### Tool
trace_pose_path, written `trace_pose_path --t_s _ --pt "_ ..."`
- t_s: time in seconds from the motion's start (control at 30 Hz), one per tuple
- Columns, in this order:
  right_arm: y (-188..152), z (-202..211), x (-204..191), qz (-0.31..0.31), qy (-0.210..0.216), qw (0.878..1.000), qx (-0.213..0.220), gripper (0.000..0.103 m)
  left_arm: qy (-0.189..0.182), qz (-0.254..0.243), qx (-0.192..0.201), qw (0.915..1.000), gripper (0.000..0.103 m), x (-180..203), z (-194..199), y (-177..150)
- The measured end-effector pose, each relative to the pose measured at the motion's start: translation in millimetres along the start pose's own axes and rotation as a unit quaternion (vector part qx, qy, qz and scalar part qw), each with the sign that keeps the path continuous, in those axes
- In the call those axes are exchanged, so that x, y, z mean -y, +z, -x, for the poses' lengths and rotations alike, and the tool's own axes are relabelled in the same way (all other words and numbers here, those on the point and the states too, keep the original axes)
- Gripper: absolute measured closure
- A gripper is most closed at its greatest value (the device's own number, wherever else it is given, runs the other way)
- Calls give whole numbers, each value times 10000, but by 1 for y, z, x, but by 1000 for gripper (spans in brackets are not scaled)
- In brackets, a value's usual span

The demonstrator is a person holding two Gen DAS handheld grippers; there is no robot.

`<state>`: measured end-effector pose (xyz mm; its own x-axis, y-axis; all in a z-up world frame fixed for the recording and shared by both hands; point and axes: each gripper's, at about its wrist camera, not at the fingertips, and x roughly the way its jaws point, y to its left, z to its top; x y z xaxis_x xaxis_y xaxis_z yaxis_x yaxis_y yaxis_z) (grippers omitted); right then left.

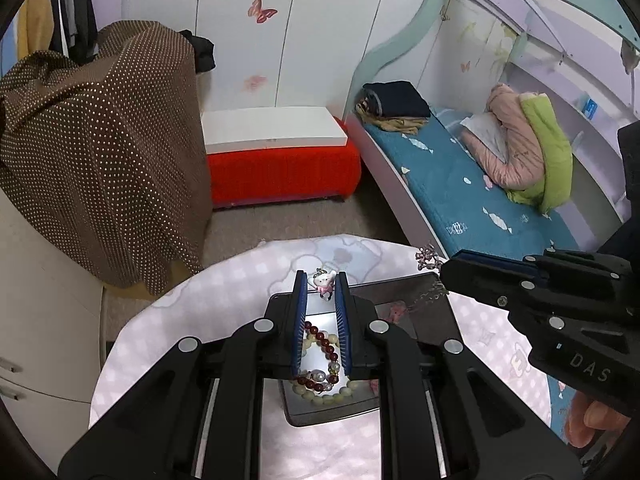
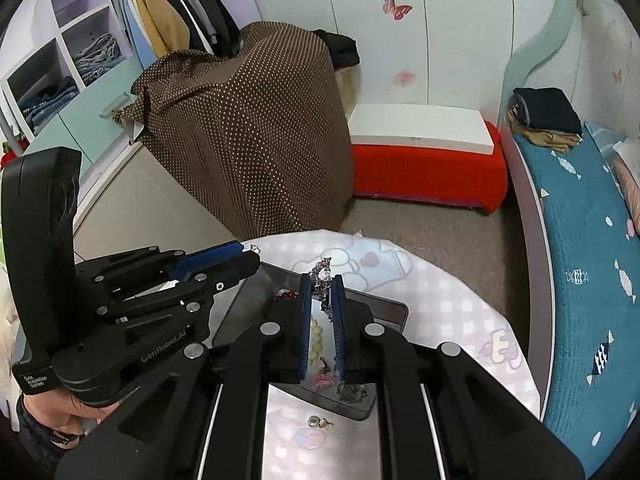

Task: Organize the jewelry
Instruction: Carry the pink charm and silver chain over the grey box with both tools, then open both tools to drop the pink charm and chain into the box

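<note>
Two pieces of jewelry aloft over a dark mirrored tray (image 1: pixel 432 328) on the cloth-covered tabletop (image 1: pixel 160 340). Pinched in the left gripper (image 1: pixel 322 288), fingers drawn in around it: a small white-and-pink bunny charm (image 1: pixel 325 280), caught right at the tips. Clamped in the right gripper (image 2: pixel 320 292), fingers nearly together: a silver chain (image 2: pixel 322 282), bunched above the tips and trailing down toward the tray. Already lying in the tray, overlapping: a dark red bead bracelet (image 1: pixel 320 336) and a pale cream bead bracelet (image 1: pixel 332 398). Left out on the tabletop just beside the tray's near edge: a small pearl-like stud (image 2: pixel 319 423).

Likely trouble, judged from this:
- Tangling, if the chain is lowered straight onto the bracelets; loose links catch readily between beads.
- Snagging of the chain on the ribbed finger pads at release, so that part lifts away again with the gripper.
- Losing the charm, held only at the very tips; a slight twist or early opening could drop it, perhaps past the tabletop's far edge to the floor (image 1: pixel 280 220).
- Knocking one gripper against the other, both working close together over the same tray.
- Sweeping the stud off the tabletop with the right gripper's body while lowering.

Readable writing: "DAS" on the right gripper's side; "GenRobot.AI" and "Data Acquisition System" on the left gripper. Nothing legible on the jewelry or tray.
</note>
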<state>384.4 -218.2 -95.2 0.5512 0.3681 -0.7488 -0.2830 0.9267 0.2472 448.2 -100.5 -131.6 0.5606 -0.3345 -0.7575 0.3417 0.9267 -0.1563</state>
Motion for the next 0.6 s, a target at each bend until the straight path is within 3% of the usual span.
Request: trace_pose_path --t_s 0.6 --pt "-17 -14 6 -125 -41 9995 -289 94 -16 -17 -29 10000 89 3 2 -19"
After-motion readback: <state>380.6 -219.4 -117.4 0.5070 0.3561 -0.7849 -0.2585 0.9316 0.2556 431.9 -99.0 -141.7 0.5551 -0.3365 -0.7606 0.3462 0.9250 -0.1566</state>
